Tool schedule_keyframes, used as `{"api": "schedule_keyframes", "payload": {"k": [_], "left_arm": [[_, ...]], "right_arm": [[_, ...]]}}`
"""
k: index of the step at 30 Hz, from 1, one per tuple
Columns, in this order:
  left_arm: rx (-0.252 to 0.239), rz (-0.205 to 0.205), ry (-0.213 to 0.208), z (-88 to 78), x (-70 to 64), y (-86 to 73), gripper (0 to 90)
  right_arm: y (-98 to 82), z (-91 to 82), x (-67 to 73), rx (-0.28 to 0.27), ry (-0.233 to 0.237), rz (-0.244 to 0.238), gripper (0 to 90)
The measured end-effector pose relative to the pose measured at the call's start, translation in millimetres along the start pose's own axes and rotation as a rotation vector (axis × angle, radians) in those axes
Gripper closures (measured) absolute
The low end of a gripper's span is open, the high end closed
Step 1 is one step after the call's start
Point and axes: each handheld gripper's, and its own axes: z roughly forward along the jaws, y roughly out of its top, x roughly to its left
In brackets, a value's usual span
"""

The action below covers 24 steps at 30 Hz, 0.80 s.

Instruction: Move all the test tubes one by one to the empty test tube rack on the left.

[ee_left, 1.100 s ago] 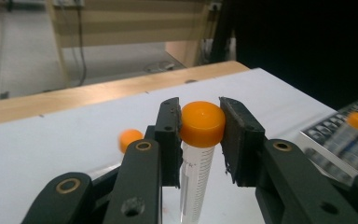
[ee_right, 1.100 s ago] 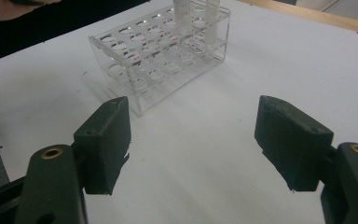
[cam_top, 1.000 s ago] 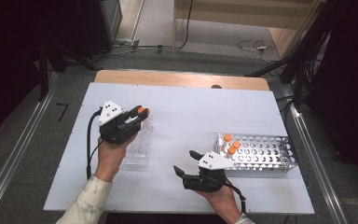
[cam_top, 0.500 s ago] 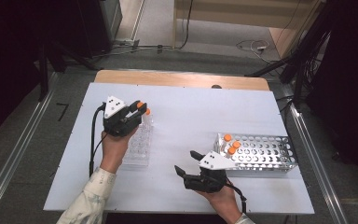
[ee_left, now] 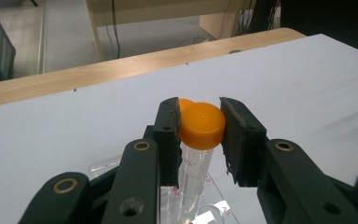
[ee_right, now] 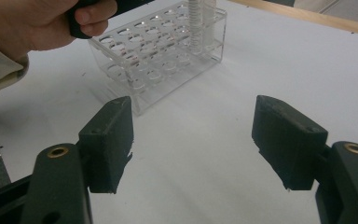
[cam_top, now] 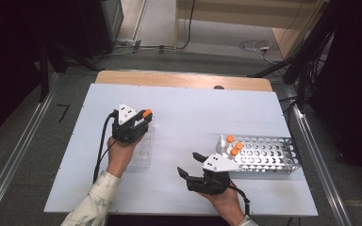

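Jaws of the left gripper (ee_left: 200, 135) clamped on the orange cap of a tube (ee_left: 200, 125), pads pressing it from both sides. Clear tube body hanging straight down between the black fingers (ee_left: 168, 140), printed scale marks showing on its wall. Second orange cap (ee_left: 184, 103) peeking out just behind the held one, touching or nearly so; cannot tell which. Lower end of the tube over the clear plastic rack (cam_top: 141, 150), whether seated in a hole cannot be told. From above: left gripper (cam_top: 143, 123) at the far end of that clear rack, orange cap bright at its tip, left hand (cam_top: 119, 157) gripping the handle from the near side.

Right gripper (ee_right: 193, 140) spread wide, nothing between its pads, just bare white table (ee_right: 200, 186) under the gap. From above: right gripper (cam_top: 188, 165) well to the right of the clear rack and nearer the front edge, tips pointing back toward it. Metal rack (cam_top: 264, 153) just beyond, farther right again, three orange-capped tubes (cam_top: 234, 146) standing at the end closest to the clear rack.
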Motion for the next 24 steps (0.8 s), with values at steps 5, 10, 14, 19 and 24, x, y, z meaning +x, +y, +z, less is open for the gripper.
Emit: {"api": "schedule_keyframes", "payload": {"k": [5,10,14,19,24], "left_arm": [[-0.004,-0.007,0.005,-1.5,0.0,0.8,60.8],[-0.009,-0.025,0.003,-4.9,-0.3,2.7,45.4],[0.005,-0.054,0.002,-5.2,0.3,3.2,24.0],[-0.007,-0.076,-0.011,-9.7,0.3,4.8,19.3],[-0.010,-0.070,-0.014,-13.8,-1.1,5.5,19.2]], "right_arm": [[-0.2,-0.2,0.0,0.000,0.000,-0.001,27.8],[-0.2,-1.7,0.4,-0.007,-0.004,-0.001,27.7],[-0.1,-5.4,-0.3,-0.008,-0.007,0.000,27.6],[-1.7,-15.9,0.6,-0.016,-0.016,-0.008,27.3],[-4.6,-32.7,1.4,-0.031,-0.038,-0.031,27.6]]}}
